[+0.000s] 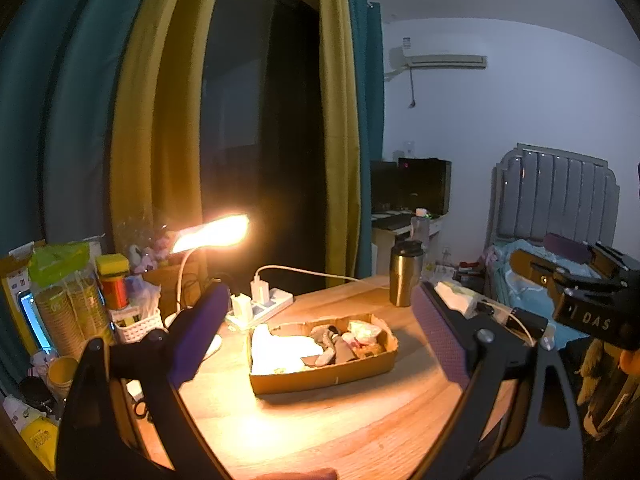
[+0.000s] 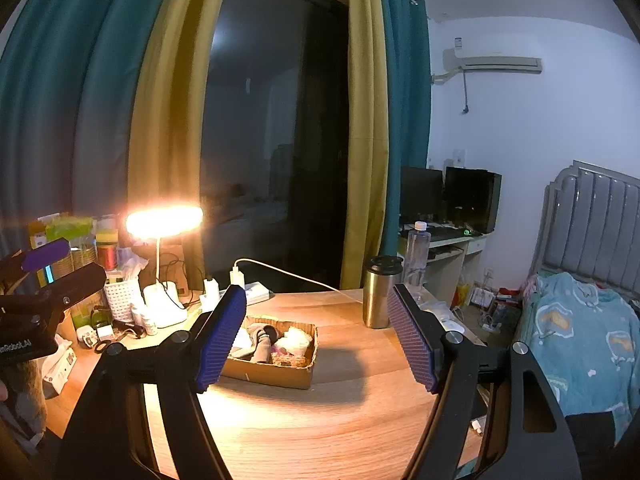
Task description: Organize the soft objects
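Note:
A shallow cardboard box (image 1: pixel 320 378) sits on the wooden table (image 1: pixel 340 432) under the lamp. It holds several soft items: a white cloth (image 1: pixel 280 350), grey-brown socks (image 1: pixel 332 346) and a pale bundle (image 1: pixel 362 330). My left gripper (image 1: pixel 316 340) hovers over the table, open and empty, with the box between its purple pads. In the right wrist view the box (image 2: pixel 276 374) lies ahead and left with grey socks (image 2: pixel 260 344). My right gripper (image 2: pixel 316 340) is open and empty above the table (image 2: pixel 320 420).
A lit desk lamp (image 1: pixel 210 232), a power strip (image 1: pixel 260 306) with chargers and a white cable stand behind the box. A steel tumbler (image 1: pixel 404 276) is at the back right. Cups, jars and a white basket (image 1: pixel 138 322) crowd the left. A bed (image 2: pixel 580 340) lies right.

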{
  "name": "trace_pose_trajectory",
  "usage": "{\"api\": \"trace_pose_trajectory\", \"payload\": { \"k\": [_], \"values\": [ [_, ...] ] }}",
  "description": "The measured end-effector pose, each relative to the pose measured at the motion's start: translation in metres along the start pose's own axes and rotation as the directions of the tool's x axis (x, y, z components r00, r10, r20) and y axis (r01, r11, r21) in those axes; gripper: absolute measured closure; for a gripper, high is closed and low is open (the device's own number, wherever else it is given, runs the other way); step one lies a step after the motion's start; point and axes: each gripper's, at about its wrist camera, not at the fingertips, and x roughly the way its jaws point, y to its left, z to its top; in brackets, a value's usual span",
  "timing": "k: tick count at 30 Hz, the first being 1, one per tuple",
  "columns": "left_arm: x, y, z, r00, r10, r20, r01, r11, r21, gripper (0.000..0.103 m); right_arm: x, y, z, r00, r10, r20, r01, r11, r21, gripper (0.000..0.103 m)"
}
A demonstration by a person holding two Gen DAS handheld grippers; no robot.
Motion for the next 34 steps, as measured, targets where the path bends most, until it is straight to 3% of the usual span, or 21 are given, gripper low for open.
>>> {"api": "trace_pose_trajectory", "payload": {
  "k": [34],
  "values": [
    [0.0048,-0.0015,-0.0036,1.0,-0.026,-0.009,0.026,1.0,0.012,0.009,0.0047,-0.0002,-0.0003,1.0,0.011,-0.01,-0.011,1.0,-0.008,0.027]
  ]
}}
